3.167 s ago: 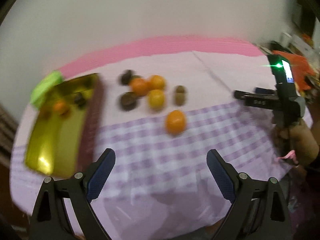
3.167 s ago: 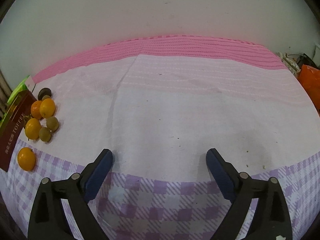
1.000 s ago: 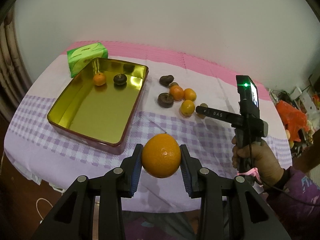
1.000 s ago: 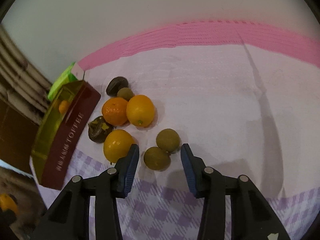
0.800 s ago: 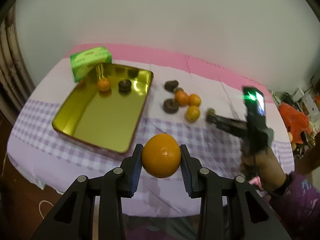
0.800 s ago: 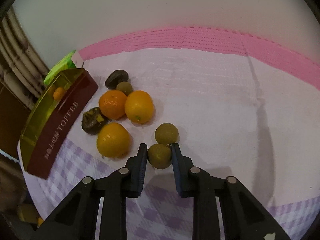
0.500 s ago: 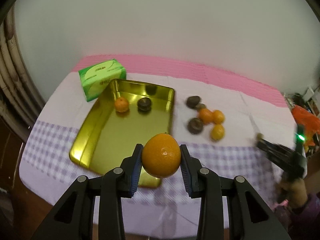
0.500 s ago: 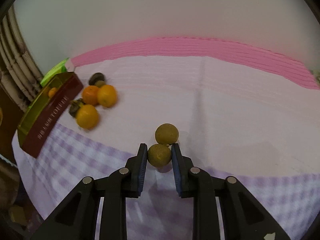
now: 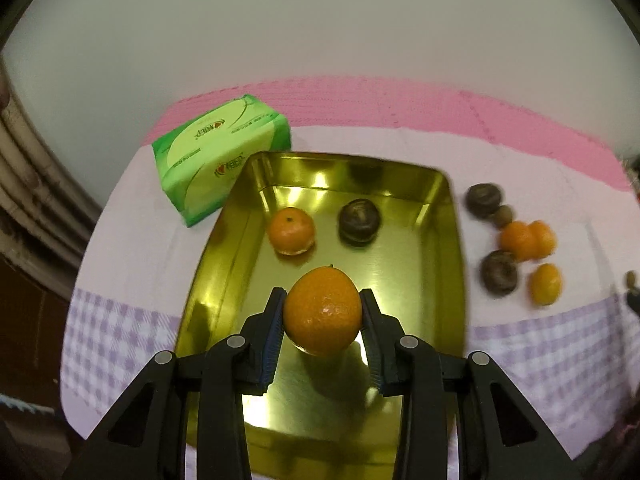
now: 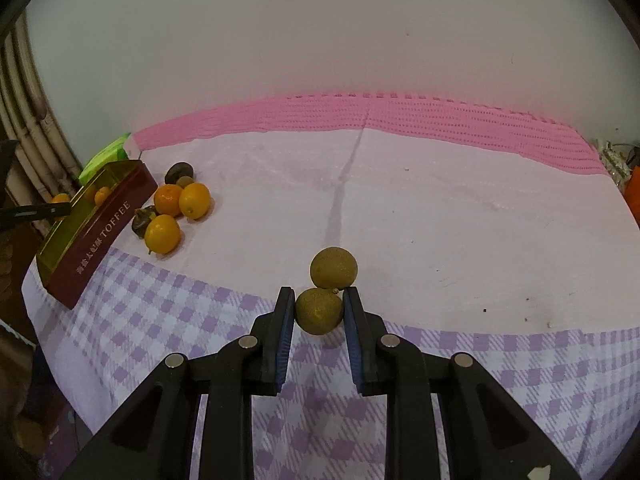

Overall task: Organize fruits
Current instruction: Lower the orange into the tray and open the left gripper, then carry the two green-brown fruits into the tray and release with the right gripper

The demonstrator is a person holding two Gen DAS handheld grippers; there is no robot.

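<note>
My left gripper (image 9: pixel 322 312) is shut on a large orange (image 9: pixel 322 310) and holds it above the gold tin tray (image 9: pixel 454 264). The tray holds a small orange (image 9: pixel 291 230) and a dark brown fruit (image 9: pixel 359 222). Several more oranges (image 9: pixel 527 240) and dark fruits (image 9: pixel 498 277) lie on the cloth right of the tray. My right gripper (image 10: pixel 318 312) is shut on a small green-brown fruit (image 10: pixel 319 311). A second green-brown fruit (image 10: pixel 333 267) touches it just behind. The fruit pile (image 10: pixel 176 210) and the tray (image 10: pixel 96 236) sit far left in the right wrist view.
A green tissue pack (image 9: pixel 222 152) stands left of the tray's far end. The table has a pink and purple checked cloth (image 10: pixel 440 208) and backs onto a white wall. The table's front edge is close below both grippers.
My left gripper has carried the large orange from in front of the table to above the tray. My right gripper closed on the green-brown fruit and moved right, away from the pile.
</note>
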